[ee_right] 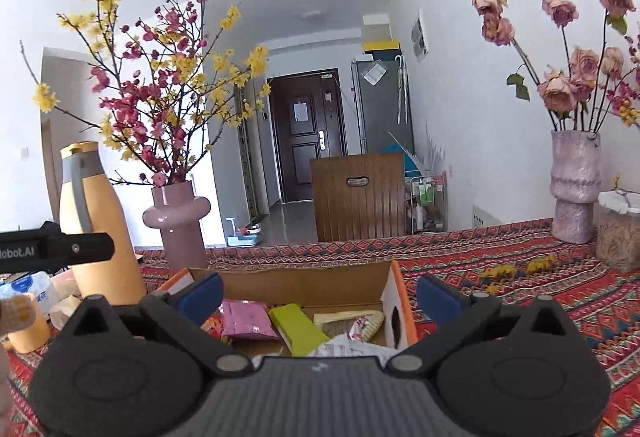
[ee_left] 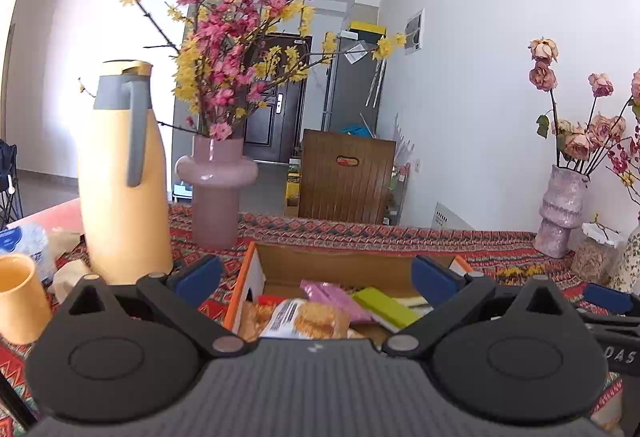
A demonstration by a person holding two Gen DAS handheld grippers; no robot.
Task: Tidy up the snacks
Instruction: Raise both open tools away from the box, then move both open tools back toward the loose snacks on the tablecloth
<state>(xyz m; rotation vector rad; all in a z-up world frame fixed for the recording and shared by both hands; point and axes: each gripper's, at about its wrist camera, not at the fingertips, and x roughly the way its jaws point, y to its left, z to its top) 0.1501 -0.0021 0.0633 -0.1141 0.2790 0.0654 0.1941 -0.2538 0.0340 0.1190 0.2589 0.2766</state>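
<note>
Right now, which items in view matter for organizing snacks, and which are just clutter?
Job:
cardboard box
pink packet
green packet
cookie packet
left gripper, open
right gripper, open

Lying about:
yellow jug
pink vase
yellow cup
textured vase
lidded jar
patterned tablecloth
</note>
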